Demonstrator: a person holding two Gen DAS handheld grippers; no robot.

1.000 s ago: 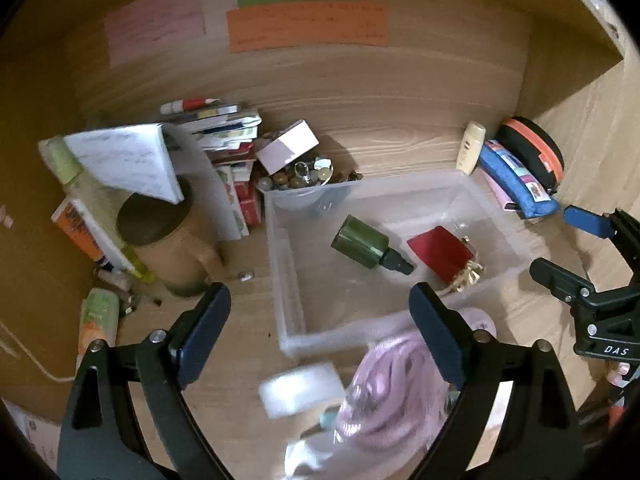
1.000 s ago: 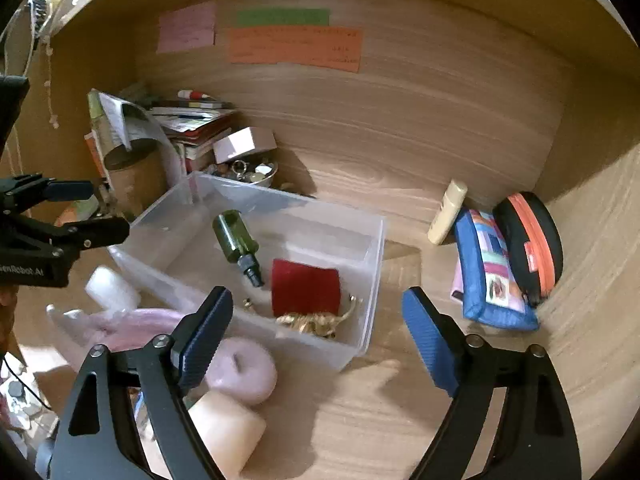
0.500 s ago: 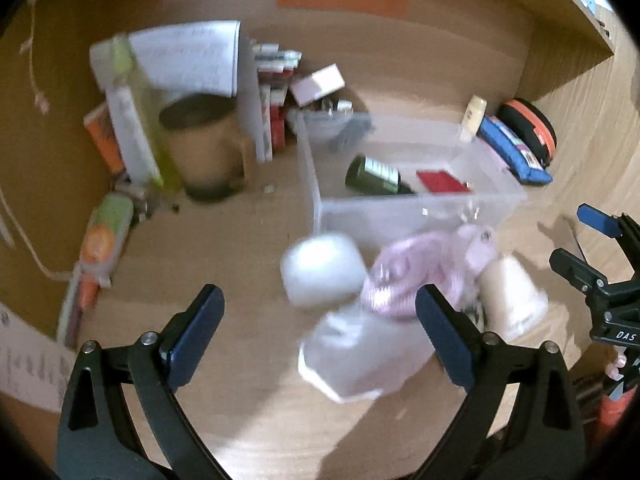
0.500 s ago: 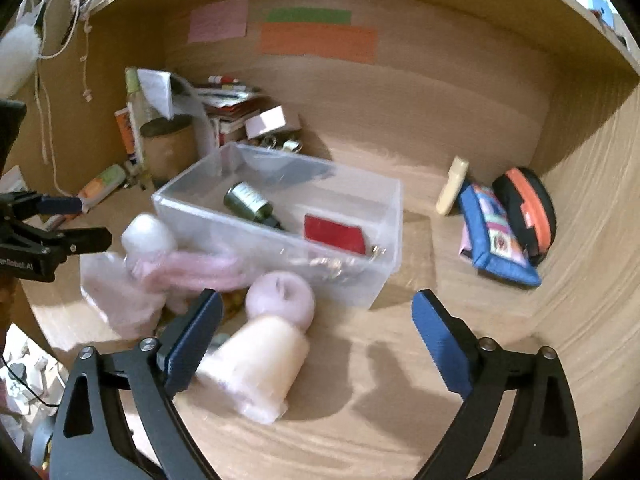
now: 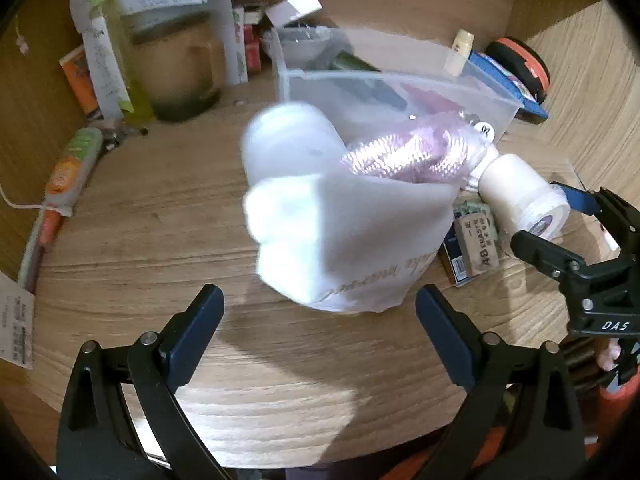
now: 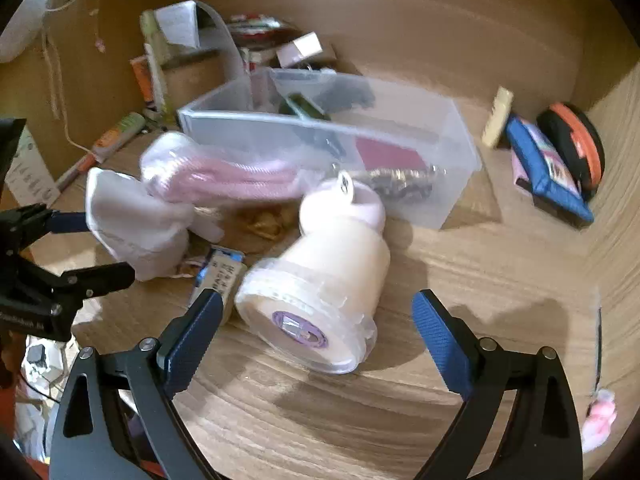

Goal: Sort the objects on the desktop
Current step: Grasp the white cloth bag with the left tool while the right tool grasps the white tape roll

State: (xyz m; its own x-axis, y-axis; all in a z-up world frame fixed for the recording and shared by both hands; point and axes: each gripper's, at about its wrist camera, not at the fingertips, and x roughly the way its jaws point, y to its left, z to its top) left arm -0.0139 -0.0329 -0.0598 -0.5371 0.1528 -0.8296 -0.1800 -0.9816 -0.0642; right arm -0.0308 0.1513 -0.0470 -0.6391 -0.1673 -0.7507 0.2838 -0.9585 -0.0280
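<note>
Both tongs are spread wide with nothing between their ridged blue pads: the left gripper (image 5: pixel 320 320) hovers over wood-grain desk (image 5: pixel 160 220), facing a soft white pouch (image 5: pixel 344 240) with shiny pink cord (image 5: pixel 404 152) spilling from it. The right gripper (image 6: pixel 316 328) frames a smooth cream bottle (image 6: pixel 320 288) lying on its side, beside a small boxy eraser (image 6: pixel 220 272). Beyond stands a clear plastic bin (image 6: pixel 420 184), rectangular, holding a dark green bottle (image 6: pixel 304 108). Far right lie a blue fabric pouch (image 6: pixel 544 164) and round black case (image 6: pixel 576 140).
</note>
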